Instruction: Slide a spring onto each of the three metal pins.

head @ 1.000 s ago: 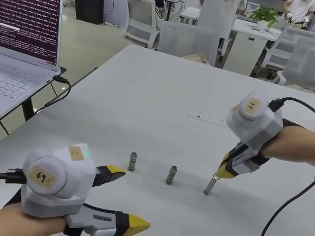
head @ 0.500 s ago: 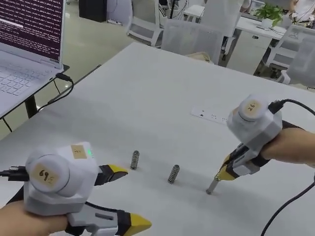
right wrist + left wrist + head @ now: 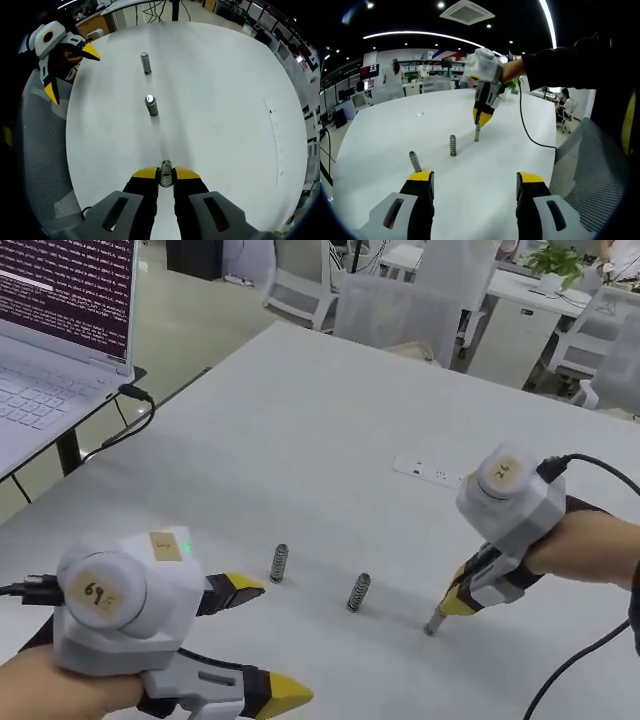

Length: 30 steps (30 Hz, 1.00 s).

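Note:
Three upright metal pins stand in a row on the white table (image 3: 300, 430). Springs sit on the left pin (image 3: 279, 562) (image 3: 414, 161) (image 3: 145, 62) and the middle pin (image 3: 358, 592) (image 3: 453, 145) (image 3: 151, 105). My right gripper (image 3: 458, 604) (image 3: 165, 174) is shut on a third spring (image 3: 165, 176), held at the top of the right pin (image 3: 434, 622) (image 3: 477, 133). That pin's lower shaft shows bare below the yellow tips. My left gripper (image 3: 268, 640) (image 3: 476, 177) hovers open near the table's front, just short of the left pin, with nothing between its fingers.
A white power strip (image 3: 434, 475) lies on the table beyond the pins. An open laptop (image 3: 60, 330) with its cable (image 3: 135, 405) sits on a separate stand at the left. Office chairs (image 3: 390, 315) stand past the far edge. The right gripper's cable (image 3: 590, 650) trails off the near right.
My right gripper has sunk a little along the right pin, so less bare shaft shows. The left gripper has held its place; the head camera has shifted slightly.

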Each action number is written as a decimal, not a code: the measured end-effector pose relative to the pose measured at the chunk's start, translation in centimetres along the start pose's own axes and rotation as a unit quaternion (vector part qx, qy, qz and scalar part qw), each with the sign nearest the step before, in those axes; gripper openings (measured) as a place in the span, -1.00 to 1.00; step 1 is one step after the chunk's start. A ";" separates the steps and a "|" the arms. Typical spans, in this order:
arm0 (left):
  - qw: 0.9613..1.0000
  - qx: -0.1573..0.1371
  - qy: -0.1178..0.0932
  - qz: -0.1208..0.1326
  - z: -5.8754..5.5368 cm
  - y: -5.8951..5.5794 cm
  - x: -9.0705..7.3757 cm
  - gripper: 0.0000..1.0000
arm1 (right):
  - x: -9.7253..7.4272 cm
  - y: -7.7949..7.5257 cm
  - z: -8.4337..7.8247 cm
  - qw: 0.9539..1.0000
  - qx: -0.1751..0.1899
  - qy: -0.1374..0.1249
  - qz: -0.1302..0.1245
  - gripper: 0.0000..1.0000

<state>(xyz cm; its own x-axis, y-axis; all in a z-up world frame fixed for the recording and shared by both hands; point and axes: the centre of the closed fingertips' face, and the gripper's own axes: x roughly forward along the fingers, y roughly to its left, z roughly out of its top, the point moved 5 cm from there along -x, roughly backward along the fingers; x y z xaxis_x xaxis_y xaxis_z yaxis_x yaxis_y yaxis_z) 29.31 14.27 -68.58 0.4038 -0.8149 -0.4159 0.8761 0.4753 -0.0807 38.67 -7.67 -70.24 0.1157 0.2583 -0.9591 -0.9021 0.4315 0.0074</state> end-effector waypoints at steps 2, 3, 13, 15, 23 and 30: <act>1.000 -0.001 0.000 0.000 0.0 0.0 0.0 0.25 | 0.2 0.0 0.0 1.000 0.000 0.001 0.000 -0.83; 1.000 -0.001 0.000 0.000 0.0 0.0 0.0 0.25 | 0.3 0.0 0.0 1.000 0.000 0.001 0.000 -0.83; 1.000 -0.003 0.001 0.002 -0.1 0.1 0.0 0.25 | 1.6 0.2 -0.1 1.000 -0.004 0.007 0.001 -0.83; 1.000 -0.003 0.002 0.002 -0.1 0.1 0.0 0.25 | 1.8 0.2 -0.1 1.000 -0.003 0.007 0.001 -0.83; 1.000 -0.004 0.004 0.004 -0.2 0.2 0.1 0.24 | 2.5 0.2 -0.2 1.000 0.001 0.008 0.006 -0.83; 1.000 -0.005 0.006 0.004 -0.3 0.2 0.1 0.24 | 2.9 0.2 -0.3 1.000 0.003 0.010 0.006 -0.83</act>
<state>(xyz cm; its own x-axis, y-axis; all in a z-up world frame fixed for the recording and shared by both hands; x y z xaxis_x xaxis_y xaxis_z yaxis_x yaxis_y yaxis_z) 29.46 14.38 -68.88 0.4076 -0.8071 -0.4272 0.8699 0.4854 -0.0872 38.69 -7.11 -73.13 0.0961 0.2466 -0.9643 -0.9011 0.4331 0.0210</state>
